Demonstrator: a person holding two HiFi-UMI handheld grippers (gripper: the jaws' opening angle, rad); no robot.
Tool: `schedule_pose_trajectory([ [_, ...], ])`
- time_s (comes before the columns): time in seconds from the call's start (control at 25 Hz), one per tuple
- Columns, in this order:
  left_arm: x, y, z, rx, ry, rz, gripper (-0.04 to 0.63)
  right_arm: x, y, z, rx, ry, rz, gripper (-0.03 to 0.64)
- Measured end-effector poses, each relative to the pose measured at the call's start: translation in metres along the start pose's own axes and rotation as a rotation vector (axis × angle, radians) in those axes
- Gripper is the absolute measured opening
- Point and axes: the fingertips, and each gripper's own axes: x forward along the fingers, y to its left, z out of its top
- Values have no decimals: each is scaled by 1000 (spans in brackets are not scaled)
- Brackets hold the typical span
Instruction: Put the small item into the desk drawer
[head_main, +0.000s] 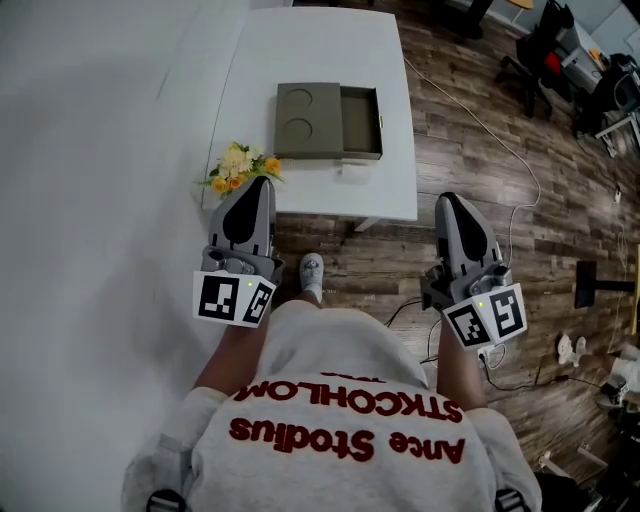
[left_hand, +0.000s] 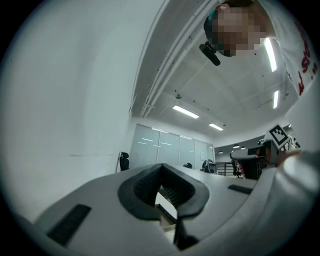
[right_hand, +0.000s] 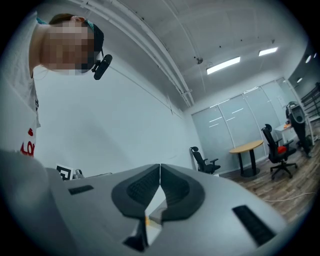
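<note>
A small olive desk organiser (head_main: 307, 120) with two round hollows in its top stands on the white table (head_main: 320, 50). Its drawer (head_main: 360, 122) is pulled open to the right and looks empty. I cannot make out any small item. My left gripper (head_main: 262, 183) is held level in front of the table's near edge, its jaws together with nothing between them (left_hand: 161, 166). My right gripper (head_main: 447, 198) hovers over the wooden floor, right of the table's near corner, also shut and holding nothing (right_hand: 160, 166).
A bunch of yellow and white flowers (head_main: 240, 165) lies at the table's near left corner, just beyond the left gripper. A white wall runs along the left. A cable (head_main: 480, 120) trails over the floor on the right, with office chairs (head_main: 545, 45) farther back.
</note>
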Motion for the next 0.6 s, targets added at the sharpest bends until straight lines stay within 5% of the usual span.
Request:
schedule_pose_trajectory([
  [0.6,92,72,2,-42,23,-74,8,93,-20,-4,35,40,-83,6],
])
